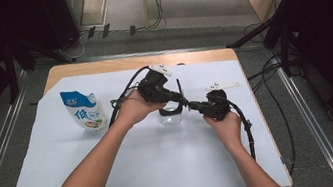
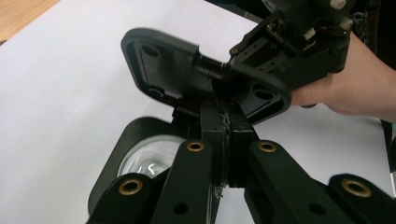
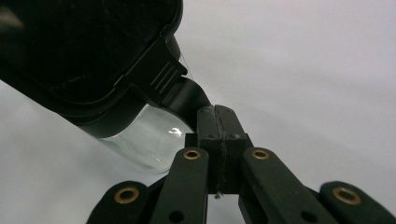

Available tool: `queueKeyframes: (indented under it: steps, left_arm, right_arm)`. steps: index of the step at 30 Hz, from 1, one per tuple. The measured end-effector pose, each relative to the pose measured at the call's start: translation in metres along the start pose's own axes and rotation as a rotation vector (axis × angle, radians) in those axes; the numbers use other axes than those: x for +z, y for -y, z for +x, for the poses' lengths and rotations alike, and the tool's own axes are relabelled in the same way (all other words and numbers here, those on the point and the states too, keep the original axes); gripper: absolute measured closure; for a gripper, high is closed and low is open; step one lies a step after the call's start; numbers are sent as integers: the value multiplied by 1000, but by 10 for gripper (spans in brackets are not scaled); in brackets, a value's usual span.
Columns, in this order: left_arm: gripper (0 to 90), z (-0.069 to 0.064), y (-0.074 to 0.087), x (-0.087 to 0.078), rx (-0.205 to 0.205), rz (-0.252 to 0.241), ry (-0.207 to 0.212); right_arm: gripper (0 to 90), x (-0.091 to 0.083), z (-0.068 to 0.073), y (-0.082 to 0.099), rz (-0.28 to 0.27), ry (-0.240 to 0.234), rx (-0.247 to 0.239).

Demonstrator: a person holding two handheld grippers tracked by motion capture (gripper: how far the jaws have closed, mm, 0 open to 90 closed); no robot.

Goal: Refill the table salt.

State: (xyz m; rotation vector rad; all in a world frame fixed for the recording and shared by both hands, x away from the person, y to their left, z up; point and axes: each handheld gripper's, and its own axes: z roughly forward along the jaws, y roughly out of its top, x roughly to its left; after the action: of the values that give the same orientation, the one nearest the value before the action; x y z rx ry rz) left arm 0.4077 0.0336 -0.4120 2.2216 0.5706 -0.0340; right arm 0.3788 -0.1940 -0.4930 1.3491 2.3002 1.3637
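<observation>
Glass jar [image 1: 172, 115]: clear, standing mid-desk on the white sheet [image 1: 166, 169], between the two hands; contents cannot be made out, seemingly none. In the high view the grippers hide most of it.

Black lid [image 2: 187, 74]: hinged, swung up and tilted above the jar's black collar [image 2: 112, 154].

Left gripper [image 1: 178, 97]: jaws closed; in the left gripper view the tips meet at the lid's lower edge, whether pinching it is hard to tell.

Right gripper [image 1: 194, 105]: jaws closed, tips against the black latch tab [image 3: 187, 95] at the jar's rim.

Blue-and-white pouch [image 1: 84, 111]: upright, well left of the jar; top sealed, contents hidden.

Desk [image 1: 99, 66]: wooden edge shows beyond the sheet.
</observation>
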Motion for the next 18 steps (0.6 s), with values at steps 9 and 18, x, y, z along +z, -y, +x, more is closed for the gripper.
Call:
queueKeyframes:
  steps: [9, 18]
  left_arm:
    - [900, 2, -3, 15, -12, -5, 0]
    - [900, 2, -5, 21, -4, 8, -9]
  right_arm:
    - [900, 1, 0, 4, -22, -5, 32]
    - [900, 0, 2, 5, -29, 8, 21]
